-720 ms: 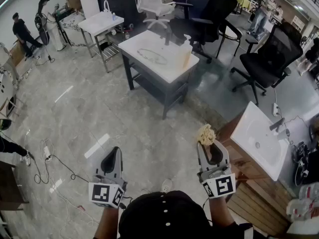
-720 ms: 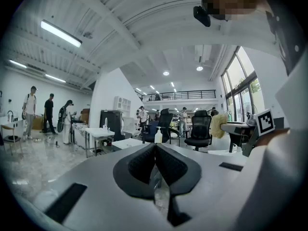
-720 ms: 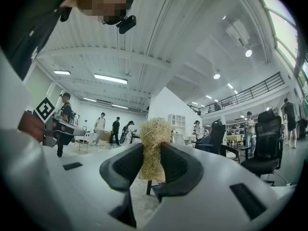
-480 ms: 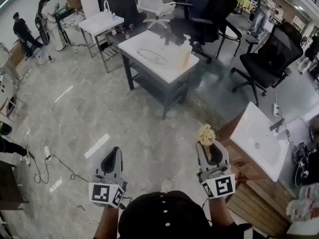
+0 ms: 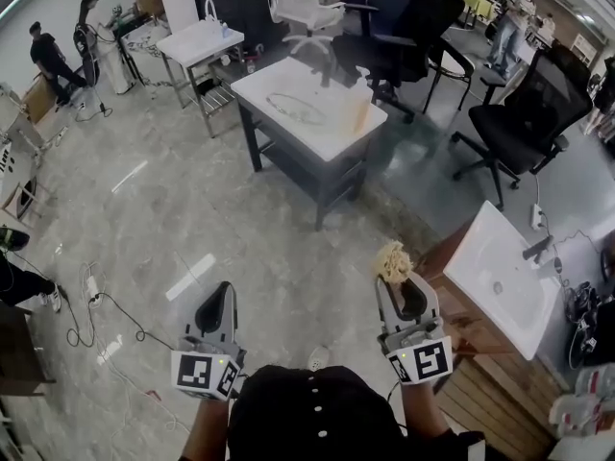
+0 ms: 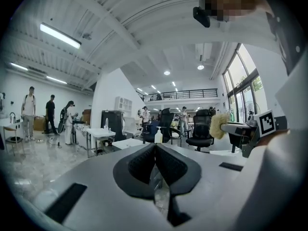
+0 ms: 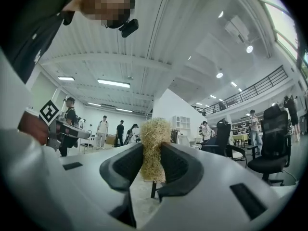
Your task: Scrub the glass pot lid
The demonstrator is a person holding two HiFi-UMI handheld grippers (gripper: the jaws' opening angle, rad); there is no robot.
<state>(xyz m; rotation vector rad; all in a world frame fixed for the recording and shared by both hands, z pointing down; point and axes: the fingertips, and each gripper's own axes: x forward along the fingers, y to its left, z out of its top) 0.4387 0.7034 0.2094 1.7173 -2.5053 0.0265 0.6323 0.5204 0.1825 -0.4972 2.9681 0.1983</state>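
Hardly anything has shifted since the earlier frame: both tools hang low over the glossy grey floor (image 5: 240, 229) as before. On the left hand-held gripper (image 6: 155, 147) the black ribbed pads are pressed together on nothing. Between its pads the right hand-held gripper (image 7: 153, 150) pinches a coarse, straw-coloured fibrous scrubber (image 7: 154, 134), whose tuft stands above the jaws. Clear and round with a thin rim, the glass pot lid (image 5: 295, 109) lies flat on the white-topped table (image 5: 332, 137), well apart from both.
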